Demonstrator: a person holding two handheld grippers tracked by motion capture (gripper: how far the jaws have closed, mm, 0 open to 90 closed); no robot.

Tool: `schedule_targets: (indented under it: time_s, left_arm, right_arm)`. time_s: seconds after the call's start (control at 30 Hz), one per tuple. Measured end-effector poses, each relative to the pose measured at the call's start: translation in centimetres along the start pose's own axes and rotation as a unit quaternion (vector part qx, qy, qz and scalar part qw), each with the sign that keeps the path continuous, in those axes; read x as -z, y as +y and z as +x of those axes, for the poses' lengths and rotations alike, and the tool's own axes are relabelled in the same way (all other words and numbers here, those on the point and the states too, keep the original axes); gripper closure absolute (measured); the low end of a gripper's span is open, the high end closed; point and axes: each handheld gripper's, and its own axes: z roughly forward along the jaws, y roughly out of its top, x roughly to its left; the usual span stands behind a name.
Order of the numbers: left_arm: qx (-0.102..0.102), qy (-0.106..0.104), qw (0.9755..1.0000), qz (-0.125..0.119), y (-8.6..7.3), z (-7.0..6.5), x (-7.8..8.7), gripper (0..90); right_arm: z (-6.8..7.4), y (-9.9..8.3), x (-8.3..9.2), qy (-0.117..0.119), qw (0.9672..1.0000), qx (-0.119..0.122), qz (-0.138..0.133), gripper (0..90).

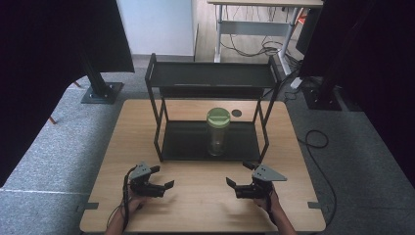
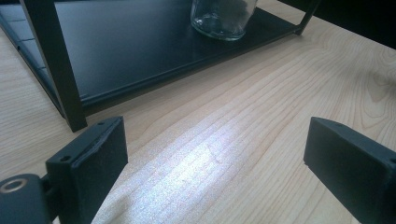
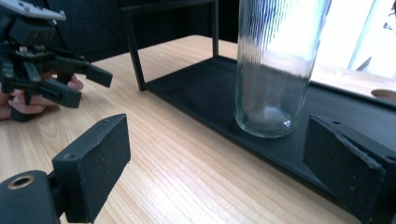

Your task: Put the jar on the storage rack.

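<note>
A clear glass jar [image 1: 217, 136] with a green lid [image 1: 218, 116] stands upright on the bottom shelf of a black two-tier metal rack [image 1: 210, 147]. The jar's base [image 2: 223, 21] is at the top of the left gripper view; its ribbed wall [image 3: 275, 70] stands large in the right gripper view. My left gripper [image 1: 162, 177] rests low over the table in front of the rack's left leg, open, nothing between its jaws. My right gripper [image 1: 240, 175] sits in front of the rack's right half, open and empty. The left gripper [image 3: 79, 81] is also at the left of the right gripper view.
The rack's upper shelf [image 1: 210, 74] is bare. A small dark round spot [image 1: 237, 113] lies on the wooden table [image 1: 205, 205] behind the rack. Black stands [image 1: 100, 90] and cables [image 1: 313, 139] sit on the grey floor around the table.
</note>
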Motion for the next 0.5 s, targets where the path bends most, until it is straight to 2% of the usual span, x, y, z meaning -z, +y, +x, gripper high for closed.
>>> schedule_targets:
  time_s: [0.2,0.5]
  left_arm:
    - [-0.002,0.0,1.0,0.001,0.0,-0.03,-0.01,5.9]
    - [-0.004,0.0,1.0,0.003,0.01,-0.08,-0.04,5.9]
  right_arm:
    - [-0.1,-0.7,-0.49,-0.007,0.9999,0.0,0.012,7.8]
    - [0.02,-0.93,-0.45,-0.019,0.9997,0.014,0.002,6.1]
